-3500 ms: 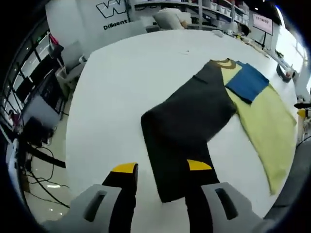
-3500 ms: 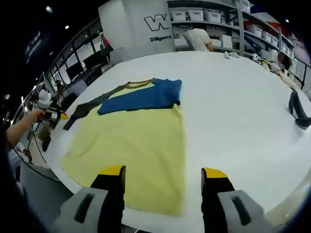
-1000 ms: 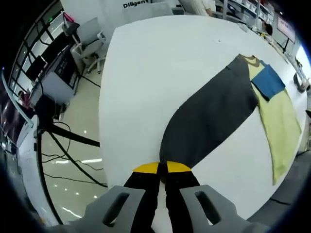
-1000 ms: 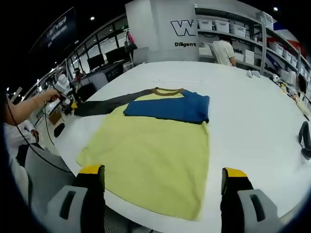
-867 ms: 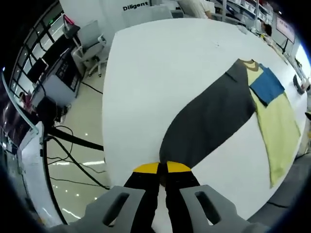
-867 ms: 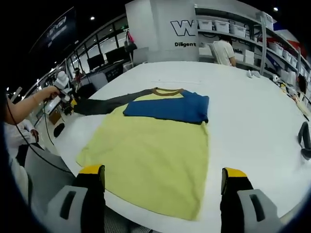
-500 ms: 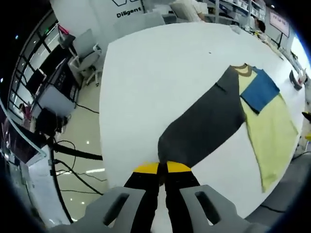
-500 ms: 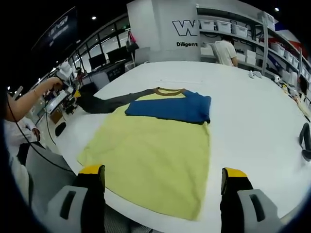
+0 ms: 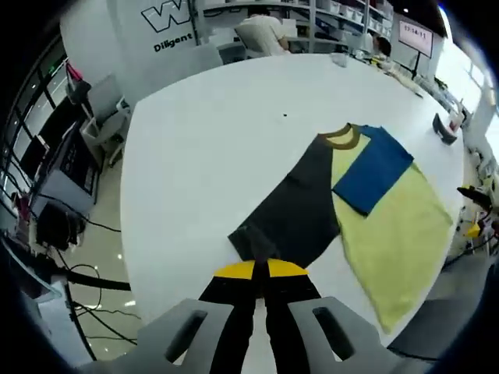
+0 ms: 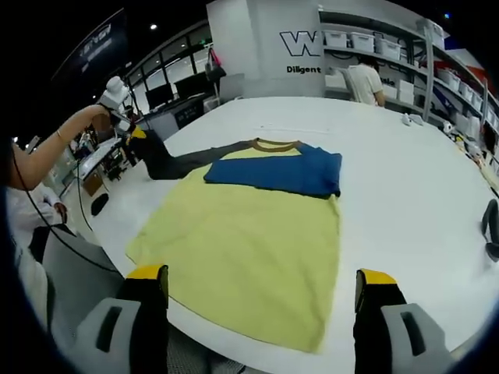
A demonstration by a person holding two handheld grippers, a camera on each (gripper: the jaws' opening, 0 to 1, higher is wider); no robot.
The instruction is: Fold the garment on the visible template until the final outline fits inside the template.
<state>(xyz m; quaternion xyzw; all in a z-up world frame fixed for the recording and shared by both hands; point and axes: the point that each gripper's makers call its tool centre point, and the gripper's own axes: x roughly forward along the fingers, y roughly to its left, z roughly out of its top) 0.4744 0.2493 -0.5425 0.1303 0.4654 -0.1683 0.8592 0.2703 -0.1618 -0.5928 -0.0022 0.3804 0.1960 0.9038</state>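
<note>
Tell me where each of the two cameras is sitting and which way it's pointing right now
Left gripper view: rides the left gripper, shut on the dark sleeve, looking along it across the white table to the shirt.
Right gripper view: rides the open right gripper at the table's near edge, looking over the shirt's yellow body toward the shelves; the person's arm shows at left.
Shared: the shirt with its folded blue sleeve, the table, the left gripper.
</note>
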